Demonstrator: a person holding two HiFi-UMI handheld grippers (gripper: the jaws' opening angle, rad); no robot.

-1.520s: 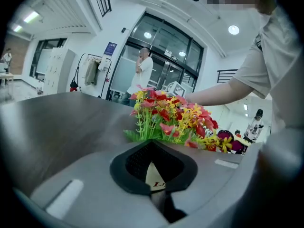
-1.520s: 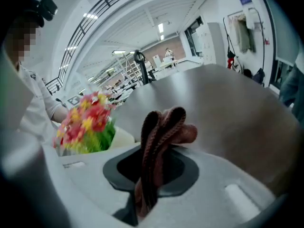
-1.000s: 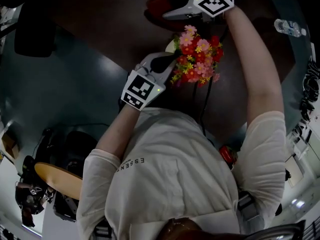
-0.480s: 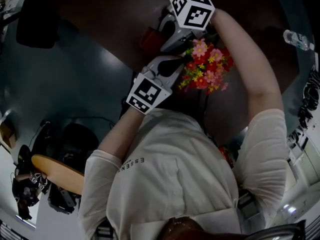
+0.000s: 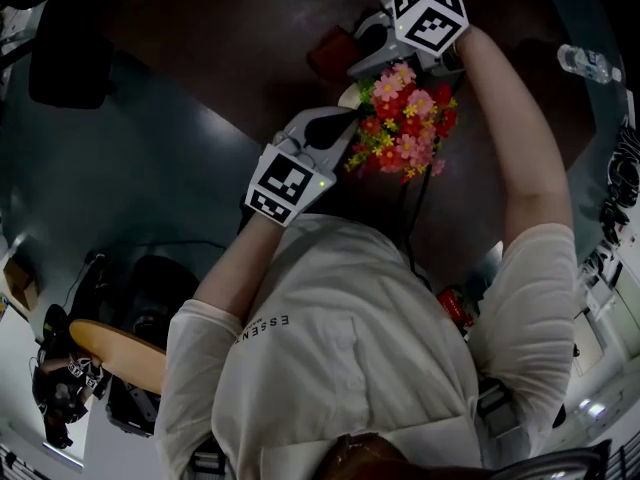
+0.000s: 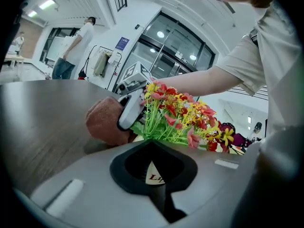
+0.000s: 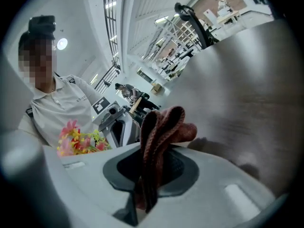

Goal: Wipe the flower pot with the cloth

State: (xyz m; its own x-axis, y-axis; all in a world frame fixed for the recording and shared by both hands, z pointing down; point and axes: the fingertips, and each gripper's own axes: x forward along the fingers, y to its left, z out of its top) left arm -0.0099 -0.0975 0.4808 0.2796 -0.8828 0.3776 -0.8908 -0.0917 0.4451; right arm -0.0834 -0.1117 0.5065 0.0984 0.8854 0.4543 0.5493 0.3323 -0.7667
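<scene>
Swinging rightward in the head view since half a second ago, your right tongs [image 5: 352,60] grip the red cloth [image 5: 330,48] above the flower pot [image 5: 348,95], upper centre on the counter [image 5: 230,38]. Your left tongs [image 5: 338,120], angled up-right, are closed on the pot's rim.

The person wears a pale short-sleeved shirt [image 5: 350,368] with dark lettering [image 5: 265,326]

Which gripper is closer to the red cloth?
Right. The right gripper has its jaws shut on the cloth. The left gripper holds the flower pot by its rim, short of the cloth.
</scene>
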